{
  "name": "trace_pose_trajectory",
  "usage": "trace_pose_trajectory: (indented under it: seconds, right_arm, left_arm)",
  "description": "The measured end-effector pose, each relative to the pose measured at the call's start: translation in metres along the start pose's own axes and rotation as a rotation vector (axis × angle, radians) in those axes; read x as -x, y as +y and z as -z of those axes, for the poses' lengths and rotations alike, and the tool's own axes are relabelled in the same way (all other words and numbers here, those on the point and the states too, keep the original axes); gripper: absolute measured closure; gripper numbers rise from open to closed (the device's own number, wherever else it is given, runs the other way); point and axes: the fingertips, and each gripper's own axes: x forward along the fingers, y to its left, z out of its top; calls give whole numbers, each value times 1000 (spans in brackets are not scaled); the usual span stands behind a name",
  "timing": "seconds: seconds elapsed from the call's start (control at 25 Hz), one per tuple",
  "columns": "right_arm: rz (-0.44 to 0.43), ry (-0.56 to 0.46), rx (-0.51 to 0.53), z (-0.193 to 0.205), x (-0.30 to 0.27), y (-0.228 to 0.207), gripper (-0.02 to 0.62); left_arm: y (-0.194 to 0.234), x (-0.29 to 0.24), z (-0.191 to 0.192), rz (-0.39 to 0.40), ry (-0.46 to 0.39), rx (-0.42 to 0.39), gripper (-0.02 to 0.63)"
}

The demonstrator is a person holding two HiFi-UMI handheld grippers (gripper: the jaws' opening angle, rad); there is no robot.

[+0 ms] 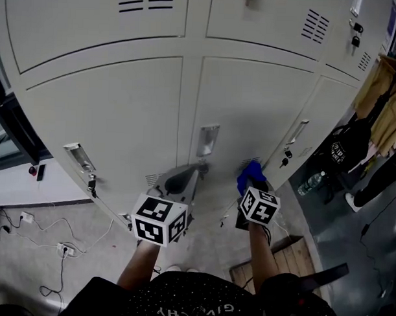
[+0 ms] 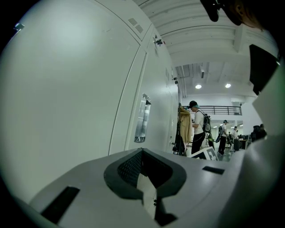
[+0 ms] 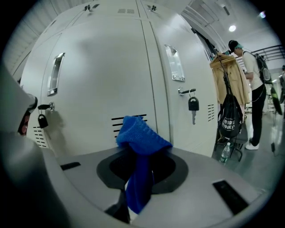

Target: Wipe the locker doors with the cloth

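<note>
Closest to the head camera, the left gripper point(image 1: 195, 169) had its jaws pressed together on nothing and pointed at the pale locker doors point(image 1: 252, 98). Beside it, the right gripper point(image 1: 252, 180) was clamped on the blue cloth point(image 3: 140, 138). The cloth's bunched top stood out past the jaws, near a lower door's vent slots point(image 3: 128, 119); contact with the door could not be told. Farther off, a padlock point(image 3: 193, 104) hung from a neighbouring door, and a tan coat point(image 3: 229, 75) hung beyond it.
</note>
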Motion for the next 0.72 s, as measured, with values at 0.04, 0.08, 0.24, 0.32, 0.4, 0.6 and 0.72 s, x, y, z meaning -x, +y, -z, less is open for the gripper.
trace_pose_trajectory:
  seconds: [0.04,0.08,0.24,0.32,0.4,0.6,0.72]
  right_arm:
    - [-17,2,-4,3,5,7,512]
    - [-39,2,-11,5,11,14,512]
    - [-190,-40,-76,-1,43,43,512]
    - [-257,-71,-96,-12,61,54,512]
    - [-309,-111,-92,-30,77,66,512]
    - [-387,-283,-53,-94,122,88,511]
    - [-413,-395,-57,-130,151,95,511]
  left_arm:
    - [-1,1,0,1,-1,-1,597]
    - [-1,3,0,2,-2,-2,597]
    - [-4,7,-1,-4,-6,-11,597]
    - [-4,8,-2,-10,-14,-10,597]
    - [-5,8,-6,-19,-33,-8,597]
    - [-17,8,-24,-28,-90,-83,597]
    - [-30,9,-39,-20,-138,-140,597]
